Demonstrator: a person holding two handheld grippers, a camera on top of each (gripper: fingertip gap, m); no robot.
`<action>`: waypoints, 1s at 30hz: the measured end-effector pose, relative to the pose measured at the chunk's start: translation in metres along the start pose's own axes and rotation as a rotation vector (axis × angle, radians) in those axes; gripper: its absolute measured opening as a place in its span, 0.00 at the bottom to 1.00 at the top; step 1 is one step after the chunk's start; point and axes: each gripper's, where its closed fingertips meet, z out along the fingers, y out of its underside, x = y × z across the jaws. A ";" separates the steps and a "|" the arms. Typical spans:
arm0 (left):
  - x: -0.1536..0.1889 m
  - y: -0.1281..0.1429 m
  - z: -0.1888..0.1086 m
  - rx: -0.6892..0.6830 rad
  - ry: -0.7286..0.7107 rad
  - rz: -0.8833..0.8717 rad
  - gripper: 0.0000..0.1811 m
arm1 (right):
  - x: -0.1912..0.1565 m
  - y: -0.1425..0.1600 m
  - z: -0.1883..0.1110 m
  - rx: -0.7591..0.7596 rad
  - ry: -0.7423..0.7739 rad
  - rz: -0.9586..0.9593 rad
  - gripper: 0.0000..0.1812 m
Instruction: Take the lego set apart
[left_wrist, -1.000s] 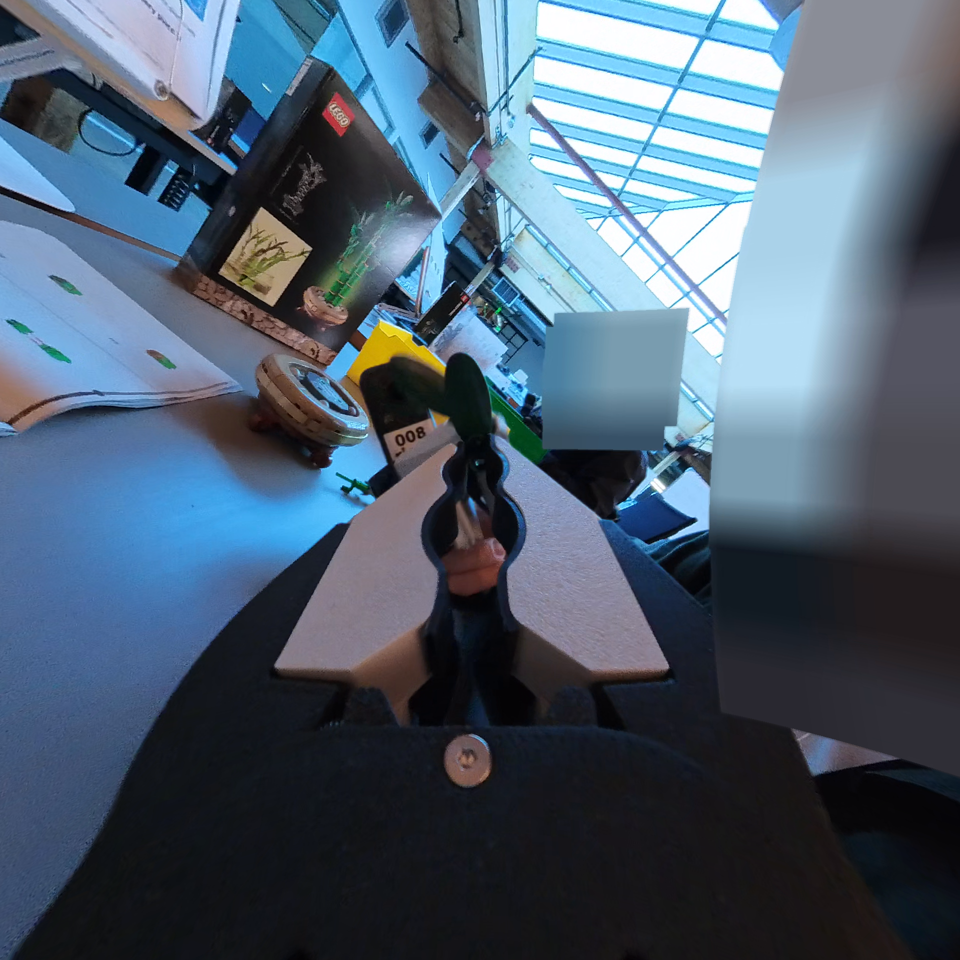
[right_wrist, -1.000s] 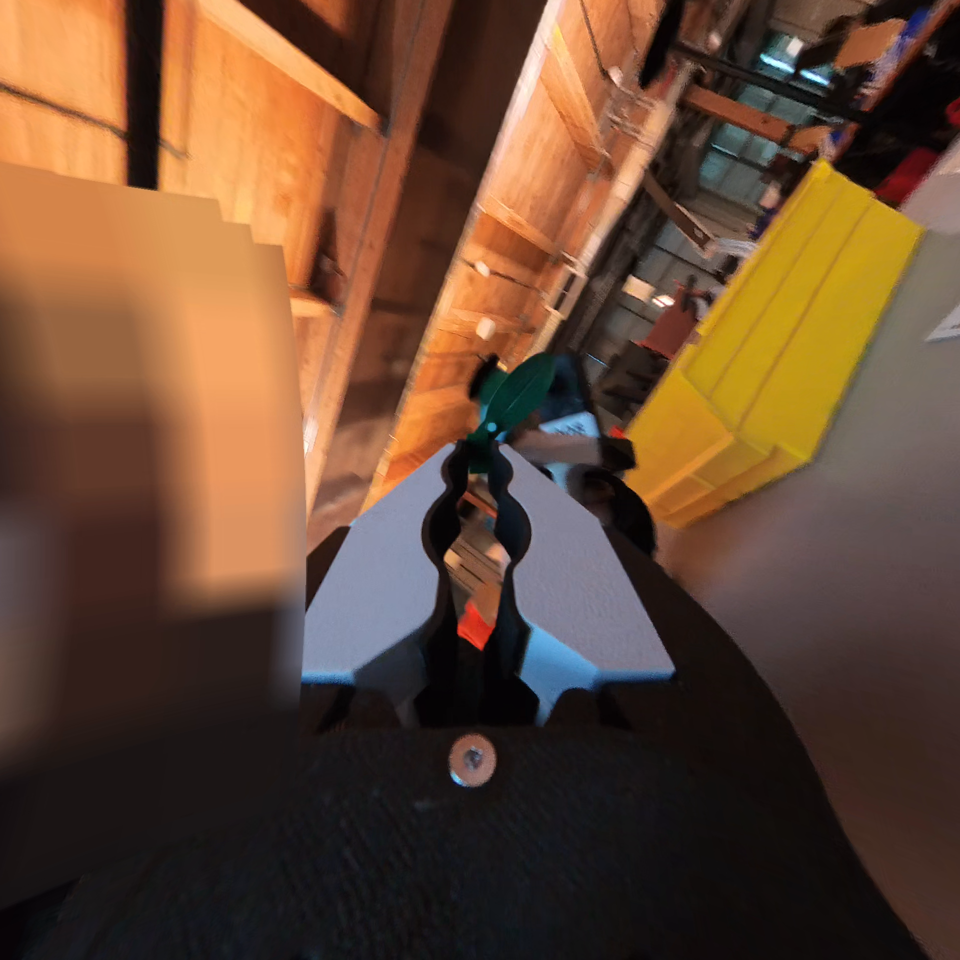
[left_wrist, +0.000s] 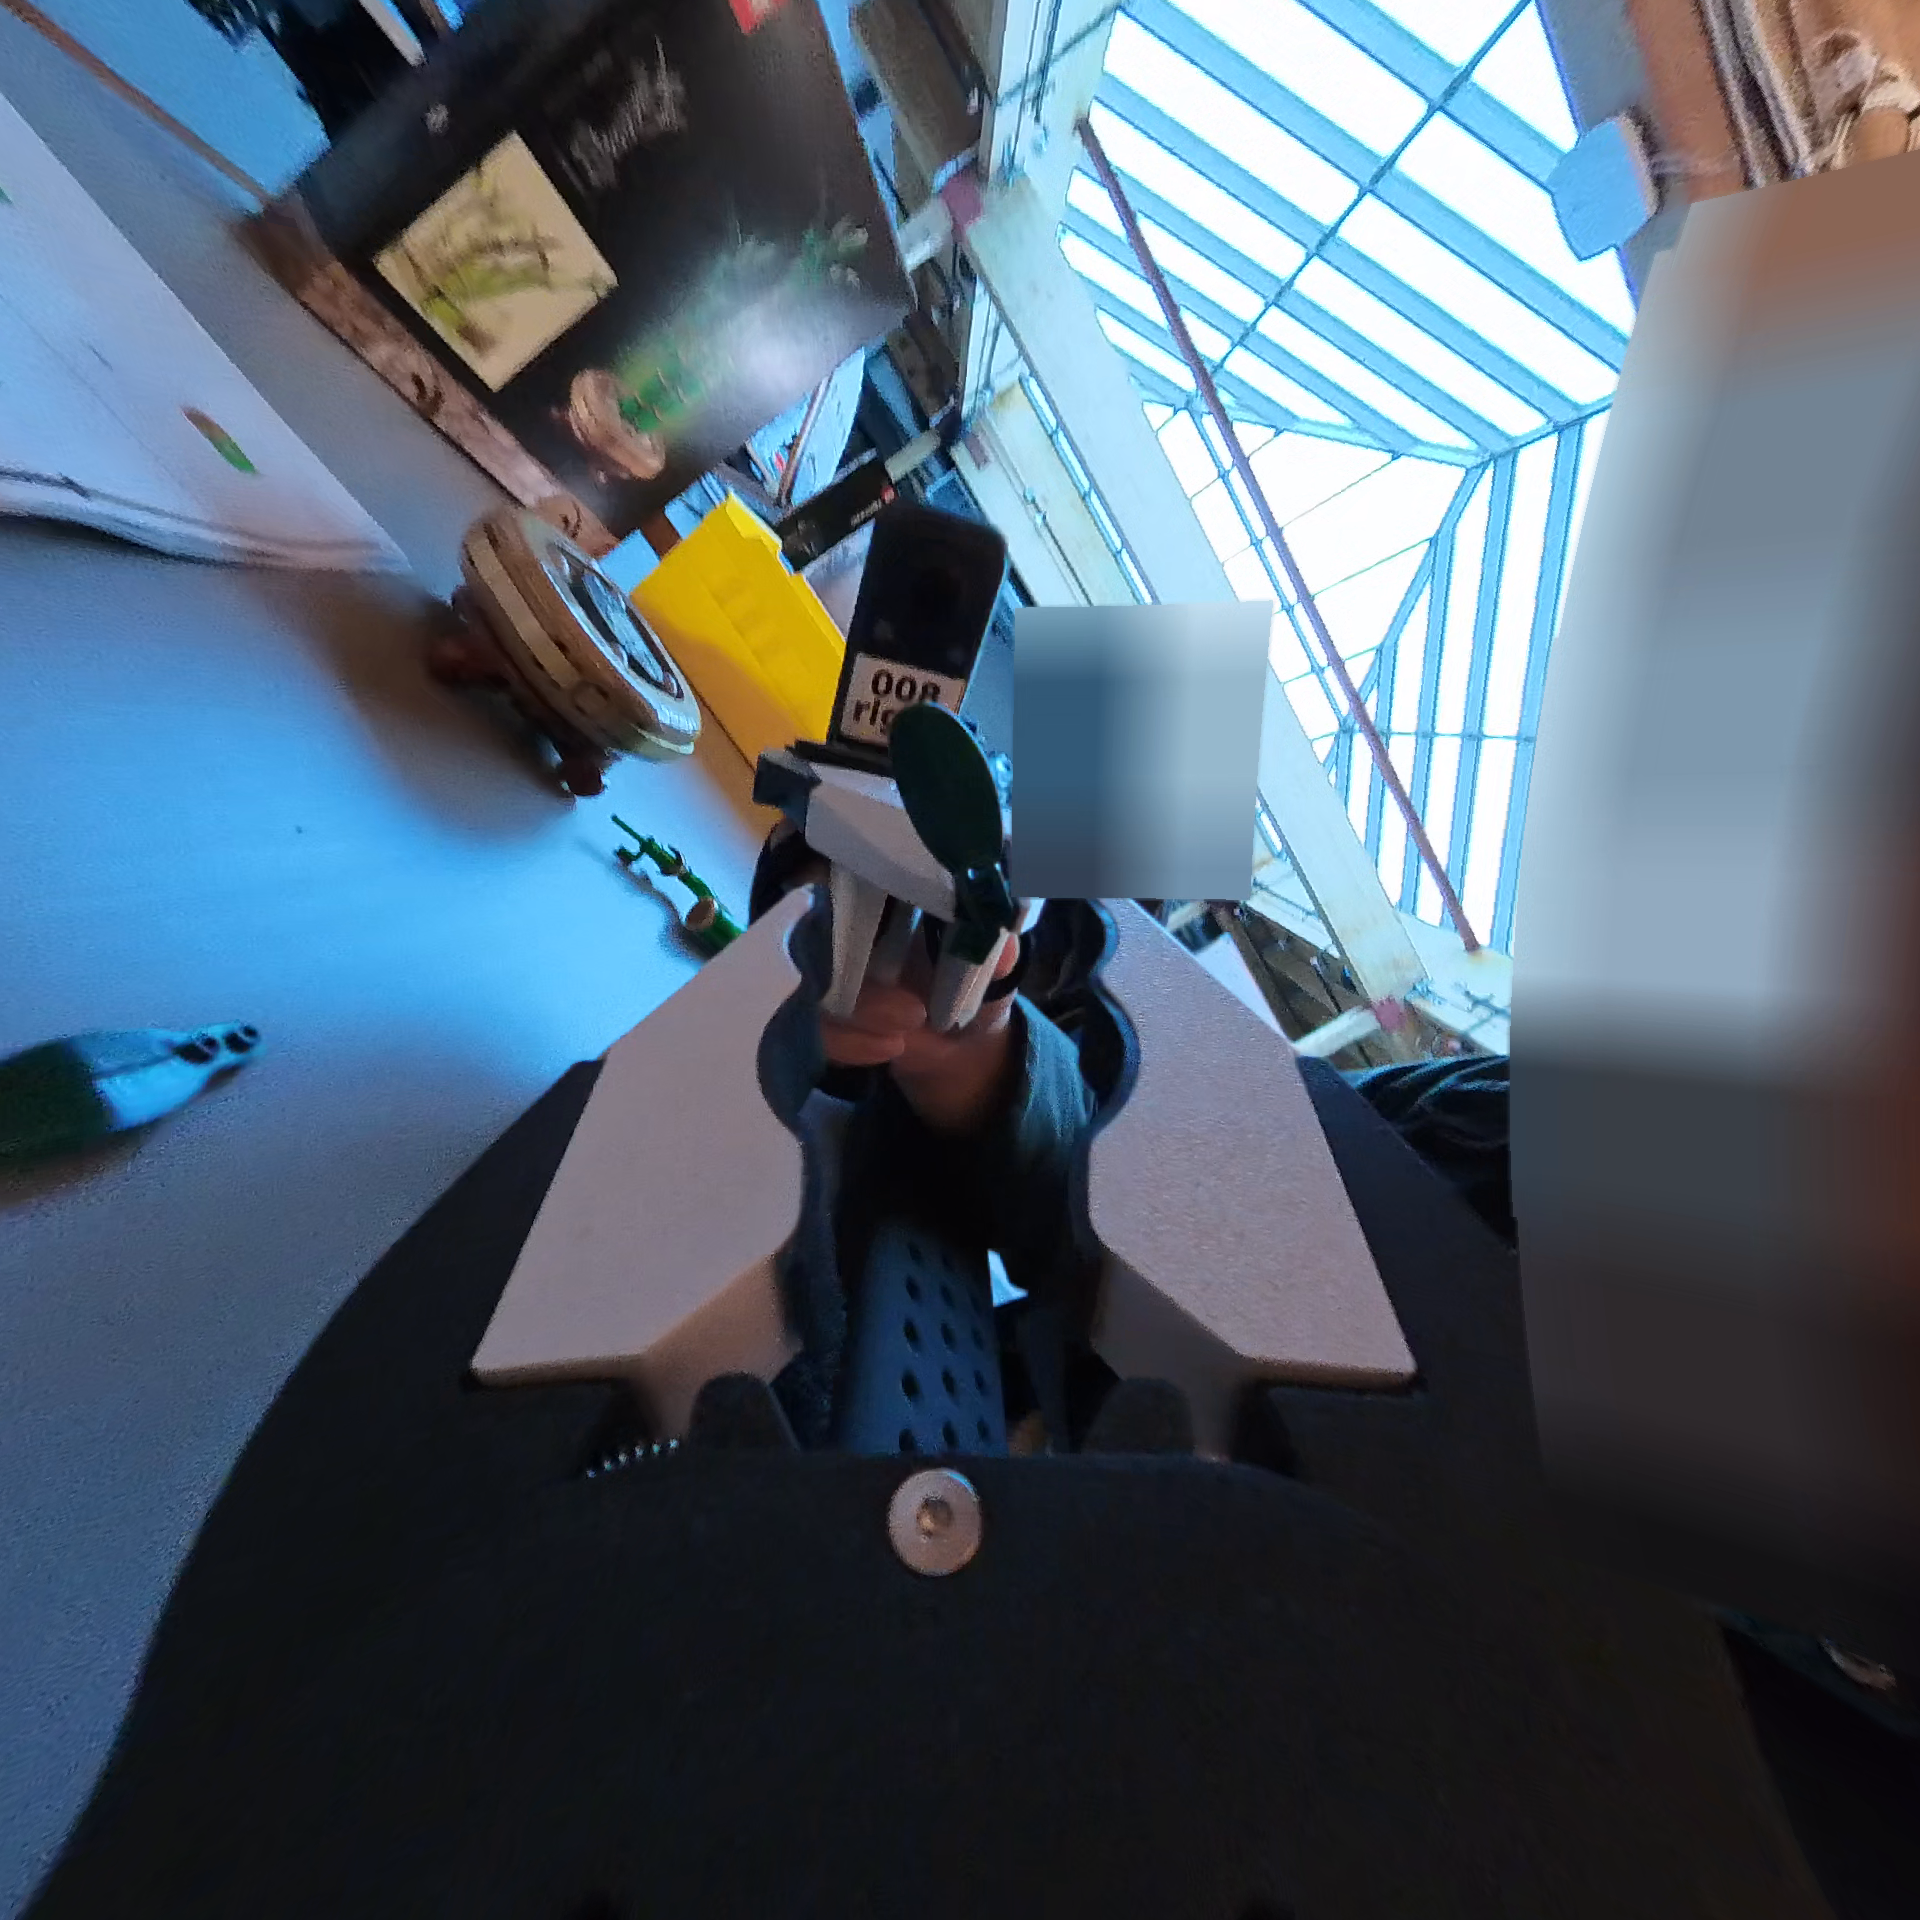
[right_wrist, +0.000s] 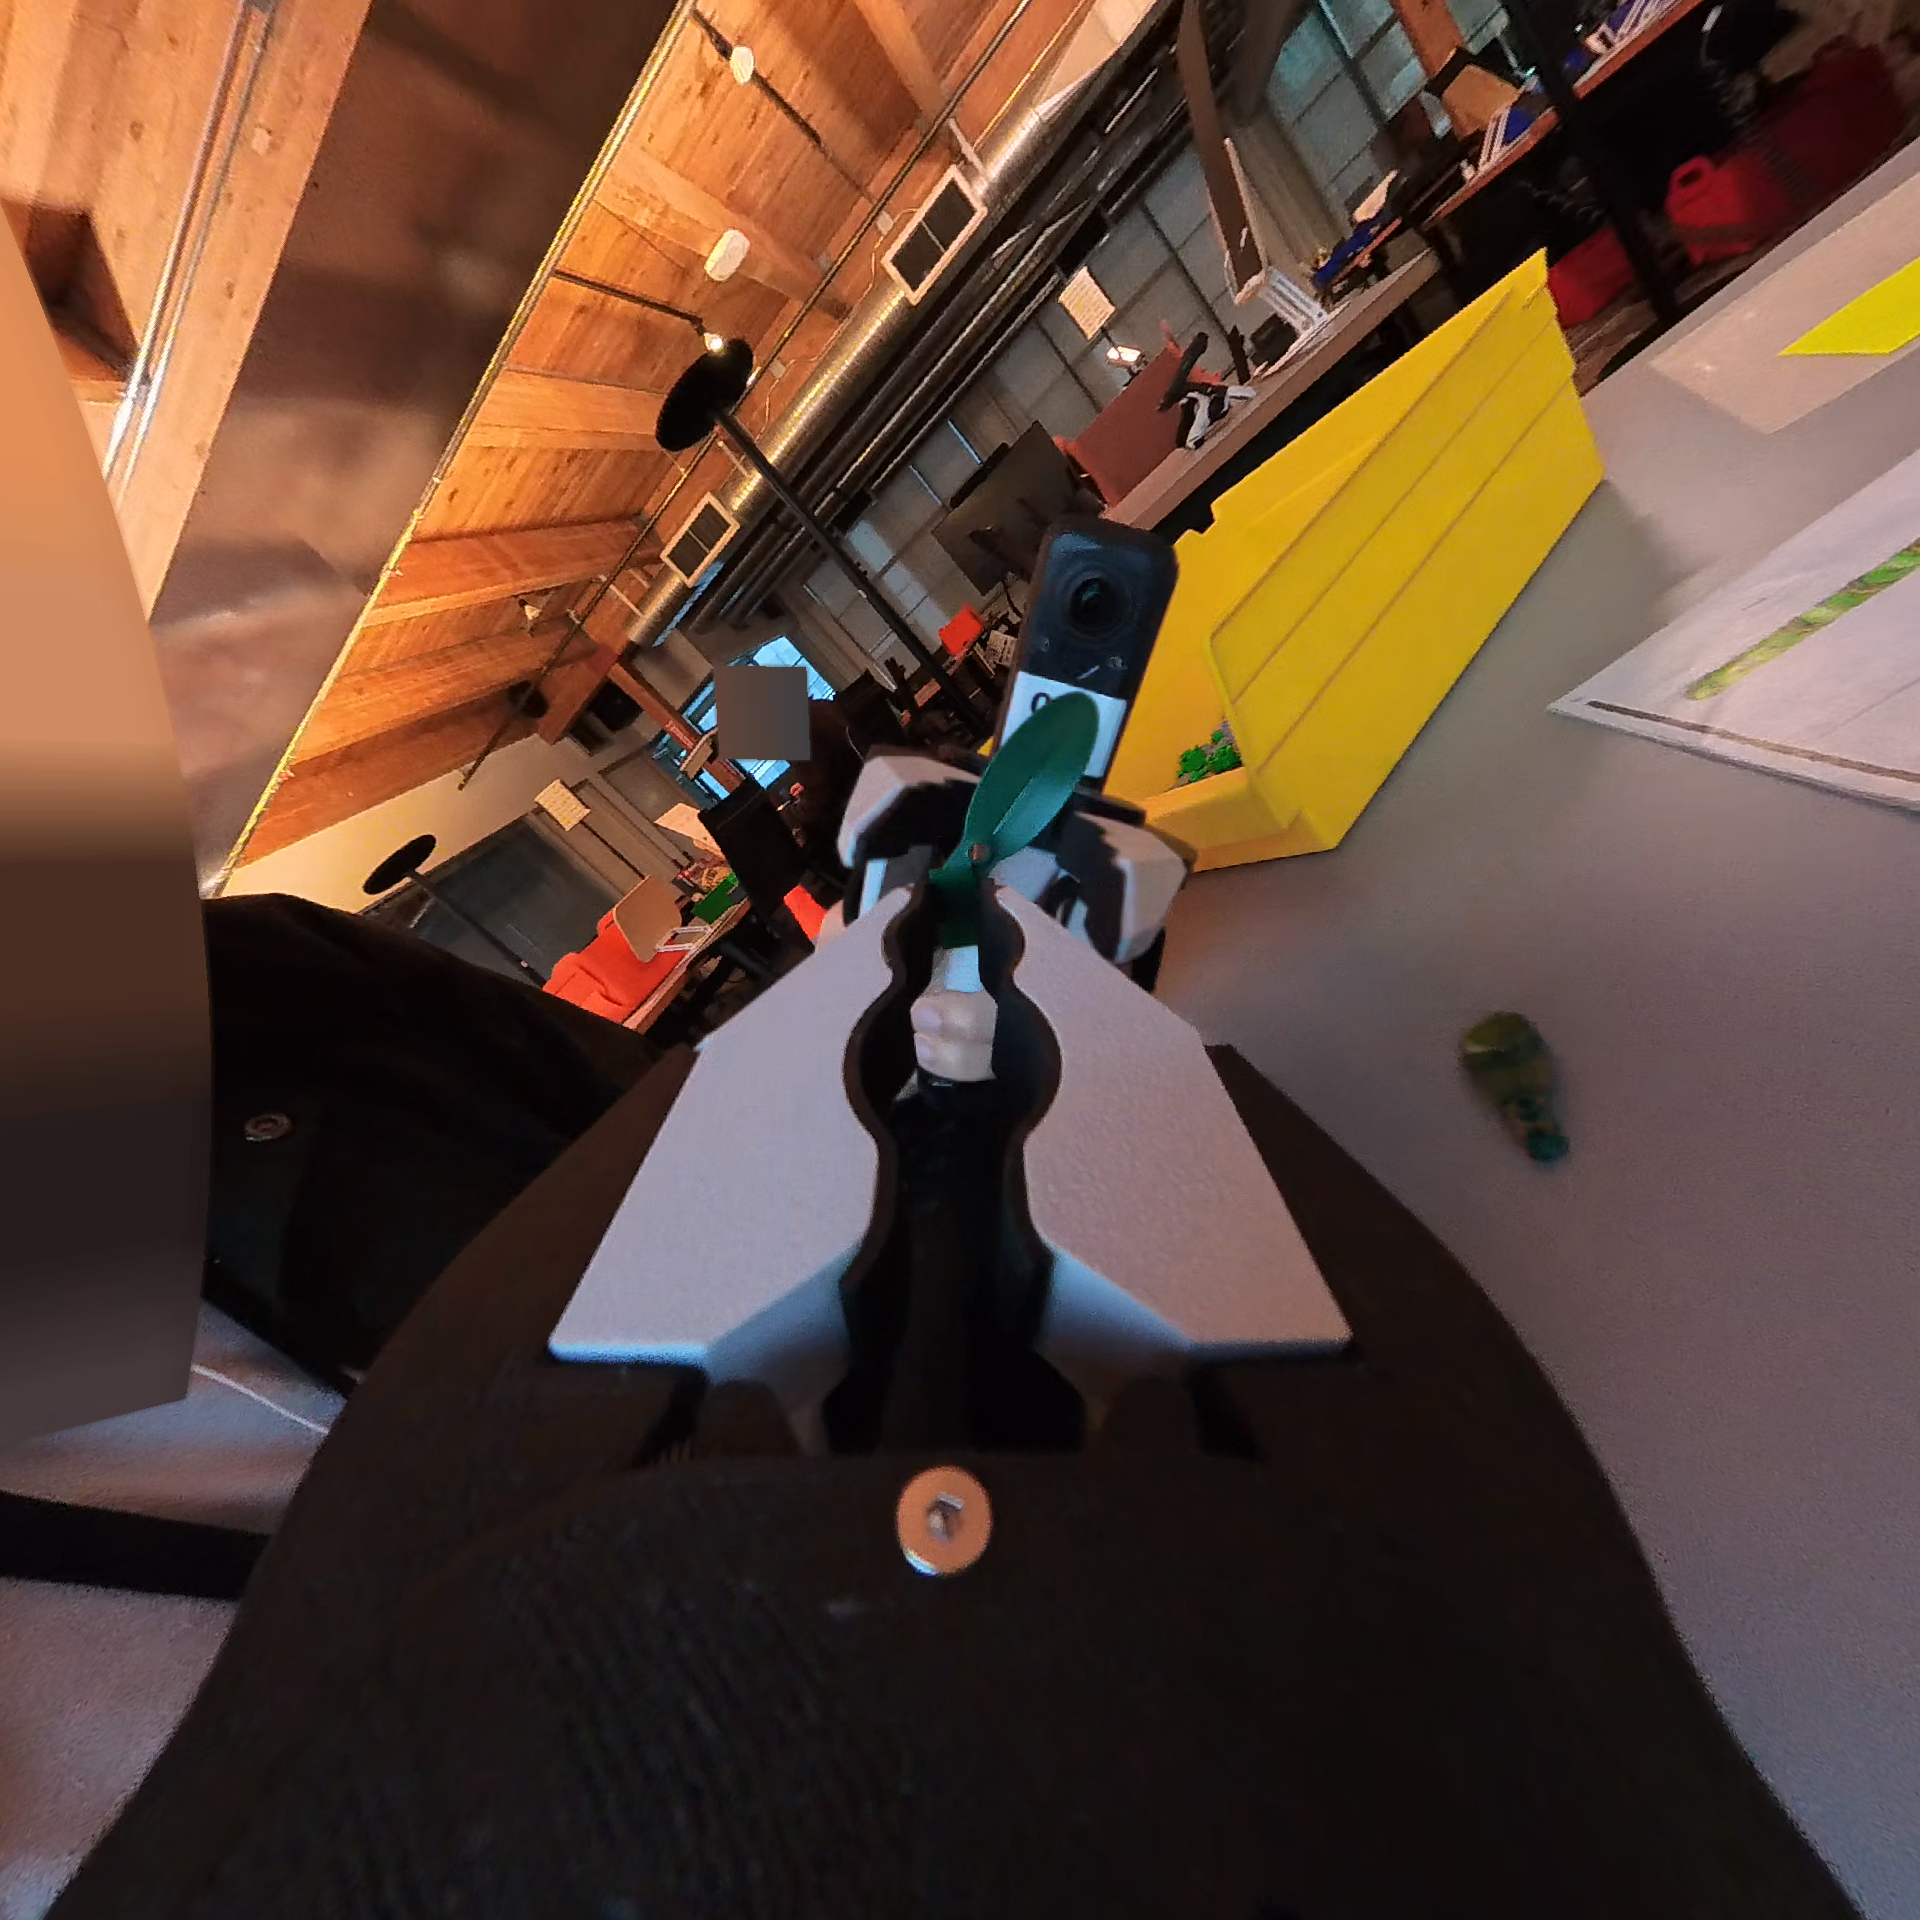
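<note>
Currently, right gripper (right_wrist: 951, 935) is clamping a green leaf (right_wrist: 1029, 774) above the table (right_wrist: 1558, 1351); left gripper (left_wrist: 951, 935), jaws wide apart, is gripping nothing, facing it

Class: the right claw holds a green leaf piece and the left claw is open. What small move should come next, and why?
Probably lower the right claw and release the leaf piece onto the table: it looks detached, and the left claw is open and empty.
</note>
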 end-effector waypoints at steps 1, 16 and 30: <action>0.001 0.004 0.002 -0.022 0.002 0.005 0.19 | -0.001 0.001 0.000 -0.008 -0.004 -0.007 0.04; -0.002 -0.007 -0.004 0.009 -0.206 0.320 0.05 | 0.006 0.002 0.000 0.015 -0.045 0.195 0.05; 0.006 -0.008 -0.005 0.030 -0.082 0.207 0.05 | -0.001 0.005 0.004 -0.021 -0.027 0.106 0.04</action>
